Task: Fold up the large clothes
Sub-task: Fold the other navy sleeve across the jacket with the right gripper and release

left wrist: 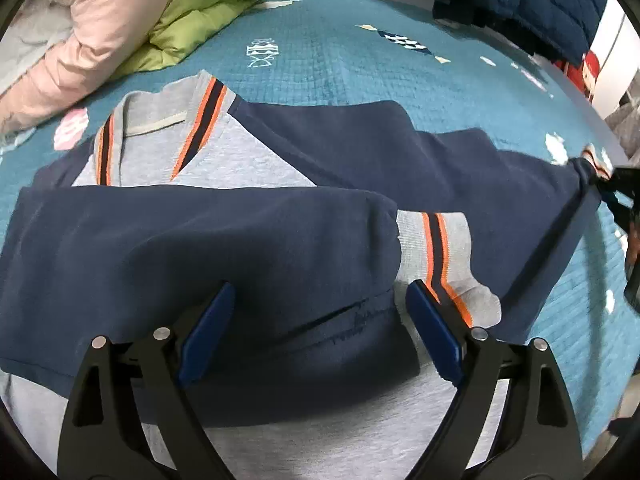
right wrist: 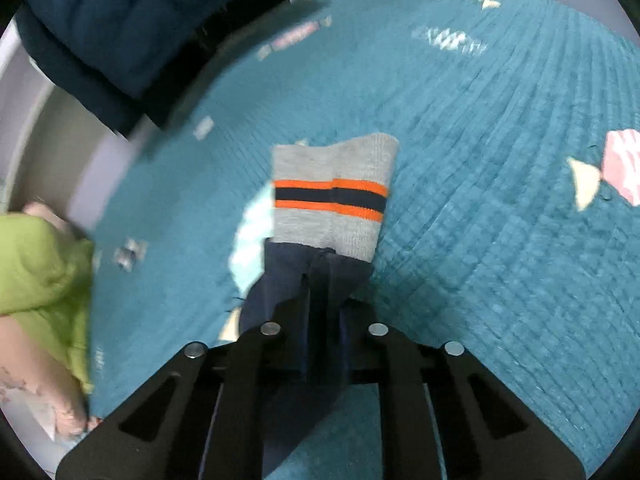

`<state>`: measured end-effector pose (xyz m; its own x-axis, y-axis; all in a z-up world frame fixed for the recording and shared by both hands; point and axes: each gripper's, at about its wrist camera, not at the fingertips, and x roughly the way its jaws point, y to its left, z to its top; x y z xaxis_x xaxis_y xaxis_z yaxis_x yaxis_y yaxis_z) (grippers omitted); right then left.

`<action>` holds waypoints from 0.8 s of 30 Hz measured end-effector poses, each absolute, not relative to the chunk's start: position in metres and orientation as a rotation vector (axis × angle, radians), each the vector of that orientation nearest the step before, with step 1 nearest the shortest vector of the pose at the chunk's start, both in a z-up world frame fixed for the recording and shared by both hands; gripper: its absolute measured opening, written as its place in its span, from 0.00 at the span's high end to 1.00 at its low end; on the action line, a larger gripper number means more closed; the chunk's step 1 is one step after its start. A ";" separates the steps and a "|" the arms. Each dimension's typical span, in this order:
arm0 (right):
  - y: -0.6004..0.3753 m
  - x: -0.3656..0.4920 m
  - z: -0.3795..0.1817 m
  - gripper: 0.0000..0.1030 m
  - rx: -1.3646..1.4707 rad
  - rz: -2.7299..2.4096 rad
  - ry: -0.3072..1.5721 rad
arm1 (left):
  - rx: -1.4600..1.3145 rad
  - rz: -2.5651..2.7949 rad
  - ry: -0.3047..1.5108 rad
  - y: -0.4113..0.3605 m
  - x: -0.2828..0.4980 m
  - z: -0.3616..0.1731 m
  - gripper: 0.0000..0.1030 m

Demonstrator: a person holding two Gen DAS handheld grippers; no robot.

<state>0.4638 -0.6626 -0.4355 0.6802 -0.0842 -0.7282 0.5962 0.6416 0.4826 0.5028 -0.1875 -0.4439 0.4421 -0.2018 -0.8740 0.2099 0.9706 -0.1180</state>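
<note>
A grey and navy sweatshirt (left wrist: 248, 156) with orange-striped collar and cuffs lies face up on a teal quilt (left wrist: 340, 64). One navy sleeve (left wrist: 200, 248) is folded across the chest, its striped cuff (left wrist: 436, 248) pointing right. My left gripper (left wrist: 320, 300) is open just above that sleeve, holding nothing. The other navy sleeve (left wrist: 460, 160) stretches right to my right gripper (left wrist: 612, 188). In the right wrist view my right gripper (right wrist: 324, 280) is shut on this sleeve just behind its grey striped cuff (right wrist: 332, 196), held above the quilt (right wrist: 500, 200).
A pink jacket (left wrist: 68, 52) and a green puffer jacket (left wrist: 200, 8) lie at the quilt's far left. A dark blue puffer jacket (left wrist: 520, 0) lies at the far right; it also shows in the right wrist view (right wrist: 120, 28). The bed edge (right wrist: 108, 168) runs beside it.
</note>
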 end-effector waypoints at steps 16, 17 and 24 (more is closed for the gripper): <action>-0.367 0.437 -0.248 0.91 0.354 0.062 0.532 | -0.201 -0.074 0.962 -0.008 0.495 -0.355 0.14; -0.343 0.439 -0.247 0.91 0.331 0.085 0.540 | -0.209 -0.052 0.961 0.007 0.491 -0.355 0.14; -0.161 0.470 -0.297 0.91 0.210 0.276 0.718 | -0.261 0.046 0.981 0.098 0.467 -0.367 0.14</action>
